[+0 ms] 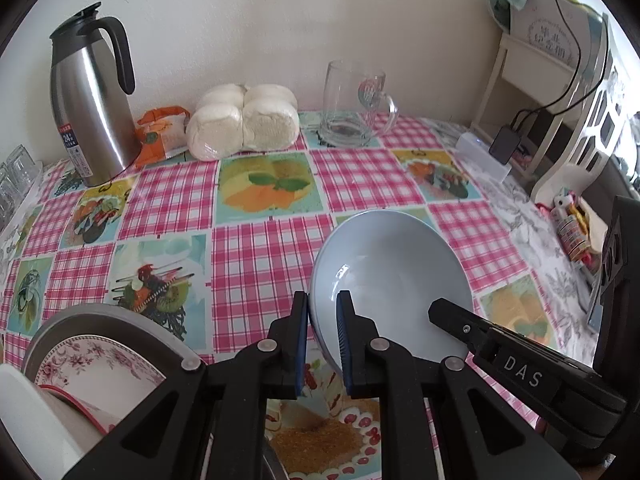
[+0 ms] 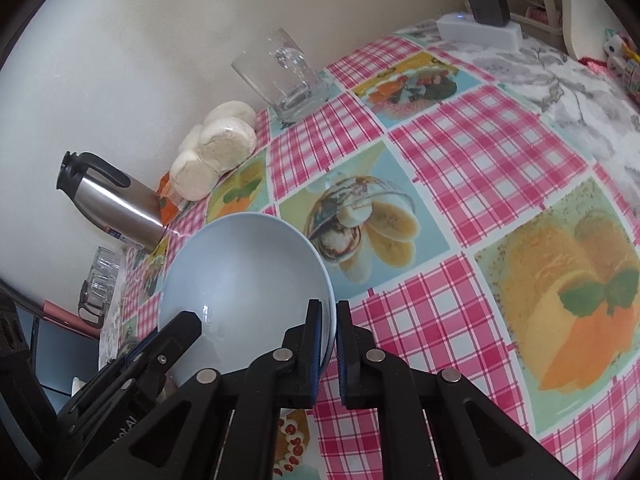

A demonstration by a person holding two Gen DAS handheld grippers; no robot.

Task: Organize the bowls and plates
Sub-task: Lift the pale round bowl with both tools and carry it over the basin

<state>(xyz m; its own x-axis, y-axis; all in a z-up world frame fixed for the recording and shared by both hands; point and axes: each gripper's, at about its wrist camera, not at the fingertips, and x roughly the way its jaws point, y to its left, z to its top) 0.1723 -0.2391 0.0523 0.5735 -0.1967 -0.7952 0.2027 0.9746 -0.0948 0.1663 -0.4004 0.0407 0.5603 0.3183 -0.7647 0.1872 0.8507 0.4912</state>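
You hold one pale blue bowl (image 1: 390, 280) with both grippers, above the checked surface (image 1: 260, 248) at its near side. Your left gripper (image 1: 322, 344) has its jaws clamped on the bowl's left rim, and your right gripper (image 2: 328, 344) has its jaws clamped on the right rim; the bowl is tilted. At the near left you see one flowered plate (image 1: 100, 360) inside a grey dish, with one white bowl (image 1: 36, 420) with a red rim beside it. Far on the surface stand one steel jug (image 1: 90, 100), one glass mug (image 1: 354, 106) and four buns (image 1: 244, 120) in a pack.
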